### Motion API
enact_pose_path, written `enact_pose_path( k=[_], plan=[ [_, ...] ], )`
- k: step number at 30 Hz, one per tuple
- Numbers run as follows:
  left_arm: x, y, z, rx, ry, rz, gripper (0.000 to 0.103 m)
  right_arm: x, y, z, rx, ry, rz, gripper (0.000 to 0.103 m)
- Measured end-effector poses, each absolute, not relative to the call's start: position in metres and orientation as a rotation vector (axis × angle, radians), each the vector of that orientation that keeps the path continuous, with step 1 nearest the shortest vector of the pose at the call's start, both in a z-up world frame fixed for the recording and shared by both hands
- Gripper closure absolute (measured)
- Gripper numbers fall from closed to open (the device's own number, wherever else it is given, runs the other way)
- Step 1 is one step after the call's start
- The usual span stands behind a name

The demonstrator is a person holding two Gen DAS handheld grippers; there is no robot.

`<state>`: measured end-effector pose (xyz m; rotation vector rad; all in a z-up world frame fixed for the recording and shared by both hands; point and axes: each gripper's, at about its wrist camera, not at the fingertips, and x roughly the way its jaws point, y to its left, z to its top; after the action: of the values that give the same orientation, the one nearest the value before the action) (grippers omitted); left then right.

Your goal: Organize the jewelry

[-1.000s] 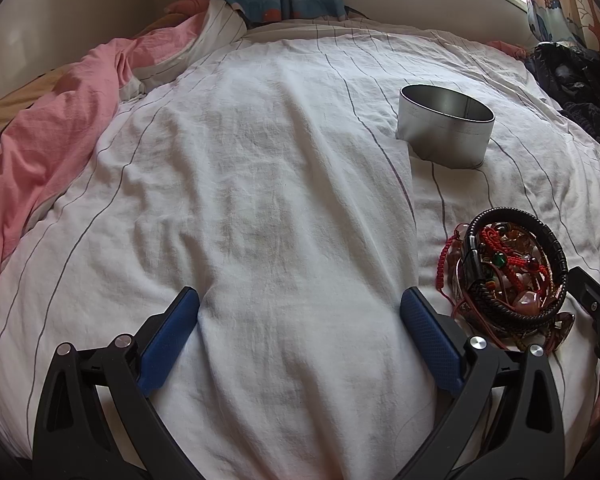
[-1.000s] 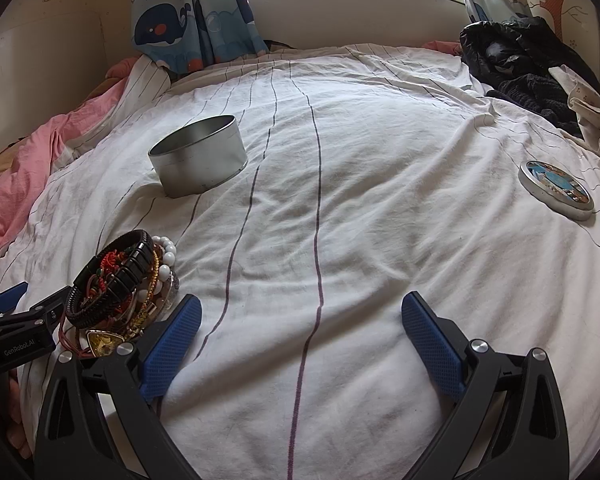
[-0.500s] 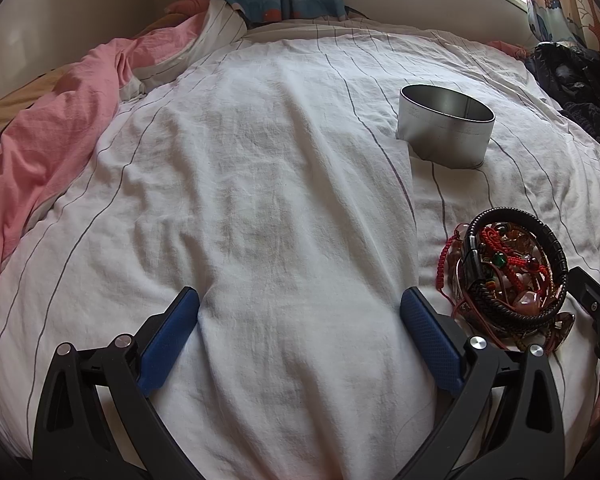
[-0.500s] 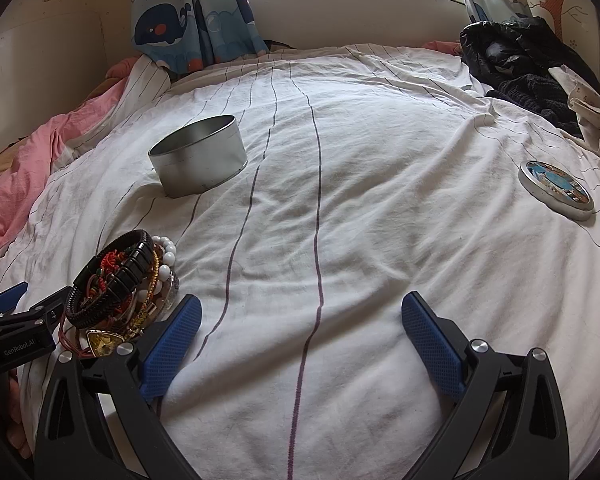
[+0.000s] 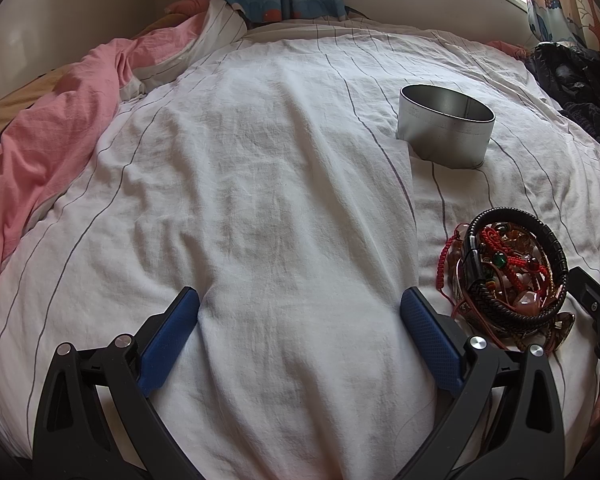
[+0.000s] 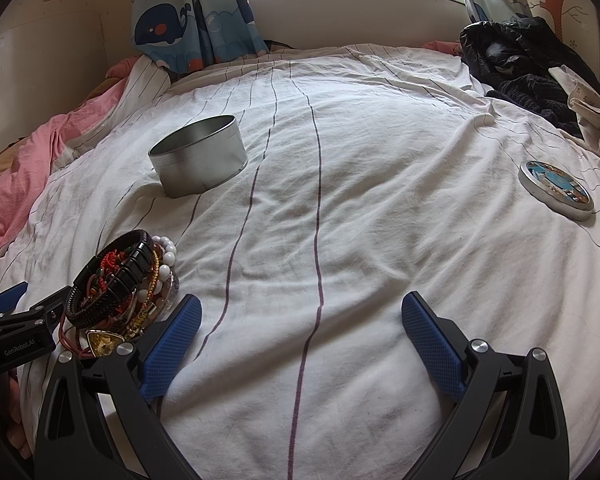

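A pile of jewelry [image 5: 508,276] lies on the white striped bedsheet: black braided bracelets, red cords, beads and stones. It also shows in the right wrist view [image 6: 120,280], with white pearl beads on its right side. An open round metal tin [image 5: 446,132] stands beyond it, also in the right wrist view [image 6: 200,156]. The tin's lid [image 6: 556,190] lies far right. My left gripper [image 5: 300,312] is open and empty, left of the pile. My right gripper [image 6: 300,320] is open and empty, right of the pile.
A pink blanket [image 5: 40,140] is bunched along the left of the bed. Dark clothes [image 6: 516,64] are heaped at the back right. A whale-print curtain [image 6: 188,12] hangs behind the bed under the window.
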<state>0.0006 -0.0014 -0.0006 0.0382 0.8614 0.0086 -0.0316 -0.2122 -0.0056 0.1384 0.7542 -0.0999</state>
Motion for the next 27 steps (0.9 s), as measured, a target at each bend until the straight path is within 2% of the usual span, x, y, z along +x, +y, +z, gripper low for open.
enact_pose_path(
  k=[27],
  plan=[
    [0.0001,-0.0013,0.0019,0.02,0.856,0.004,0.006,-0.0305,-0.2125,-0.0049,0.133,0.757,-0.102,0.007]
  ],
)
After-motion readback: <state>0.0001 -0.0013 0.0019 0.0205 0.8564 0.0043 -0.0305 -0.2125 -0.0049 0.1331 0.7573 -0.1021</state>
